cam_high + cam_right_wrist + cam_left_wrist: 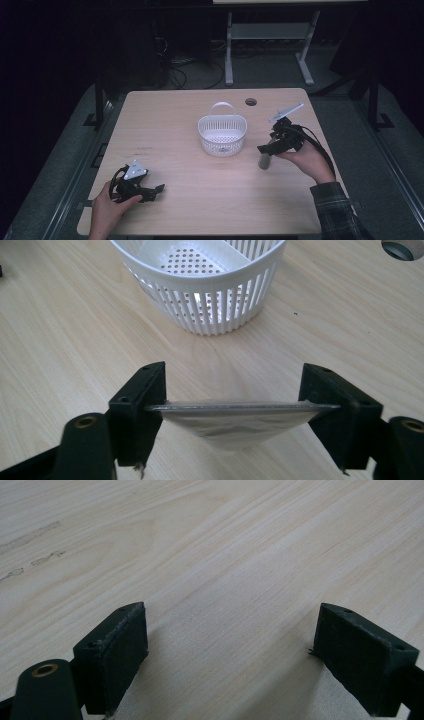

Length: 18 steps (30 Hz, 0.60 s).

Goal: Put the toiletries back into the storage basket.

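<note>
A flat silver pouch [235, 427] stands on edge between my right gripper's [232, 400] jaws, its sealed top rim touching both pads. In the high view that pouch [263, 161] reaches down to the table, right of the white slotted basket [222, 142], with my right gripper [265, 149] shut on its top. The basket [200, 315] is empty and its handle is up. At the front left my left gripper [159, 190] rests low on the table. Its jaws [230, 650] stand open over bare wood.
The light wooden table [165, 125] has a round cable hole [251, 102] behind the basket, also at the top right of the right gripper view [400, 247]. A white desk frame [230, 50] and cables stand on the dark floor beyond the far edge.
</note>
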{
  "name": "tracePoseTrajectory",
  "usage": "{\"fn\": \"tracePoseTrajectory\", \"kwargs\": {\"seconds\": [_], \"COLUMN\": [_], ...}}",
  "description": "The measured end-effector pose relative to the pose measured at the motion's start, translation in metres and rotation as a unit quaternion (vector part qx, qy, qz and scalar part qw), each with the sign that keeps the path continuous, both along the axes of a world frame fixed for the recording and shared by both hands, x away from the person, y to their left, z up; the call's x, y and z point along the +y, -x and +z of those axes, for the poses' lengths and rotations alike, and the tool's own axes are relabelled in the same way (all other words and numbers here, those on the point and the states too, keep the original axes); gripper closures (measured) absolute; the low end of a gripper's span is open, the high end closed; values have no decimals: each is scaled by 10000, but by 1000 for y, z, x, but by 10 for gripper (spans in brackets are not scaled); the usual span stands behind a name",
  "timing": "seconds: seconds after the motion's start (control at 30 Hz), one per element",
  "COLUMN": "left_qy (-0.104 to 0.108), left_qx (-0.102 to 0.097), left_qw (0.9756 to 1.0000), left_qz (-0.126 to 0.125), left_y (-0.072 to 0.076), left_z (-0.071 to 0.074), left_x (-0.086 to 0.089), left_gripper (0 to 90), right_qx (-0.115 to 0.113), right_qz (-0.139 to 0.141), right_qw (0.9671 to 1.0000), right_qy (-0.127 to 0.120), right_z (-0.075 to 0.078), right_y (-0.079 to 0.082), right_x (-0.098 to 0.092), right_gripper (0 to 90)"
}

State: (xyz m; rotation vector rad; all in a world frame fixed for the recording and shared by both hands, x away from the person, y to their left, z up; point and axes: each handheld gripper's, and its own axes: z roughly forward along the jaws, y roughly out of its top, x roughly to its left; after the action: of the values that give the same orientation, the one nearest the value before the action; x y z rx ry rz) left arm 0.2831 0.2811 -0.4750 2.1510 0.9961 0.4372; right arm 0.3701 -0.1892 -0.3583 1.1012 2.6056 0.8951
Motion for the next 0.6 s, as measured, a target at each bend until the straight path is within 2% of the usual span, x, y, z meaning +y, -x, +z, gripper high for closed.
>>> {"fn": "tracePoseTrajectory", "kwargs": {"seconds": [0.6], "left_qy": [8], "left_qx": [-3], "left_qw": [10000], "left_qz": [2], "left_y": [0], "left_z": [0], "left_x": [0], "left_gripper": [131], "right_qx": [-1], "right_qz": [5], "right_qw": [10000], "right_qy": [-4], "right_z": [3], "right_y": [3], "right_x": [-2], "right_gripper": [294]}}
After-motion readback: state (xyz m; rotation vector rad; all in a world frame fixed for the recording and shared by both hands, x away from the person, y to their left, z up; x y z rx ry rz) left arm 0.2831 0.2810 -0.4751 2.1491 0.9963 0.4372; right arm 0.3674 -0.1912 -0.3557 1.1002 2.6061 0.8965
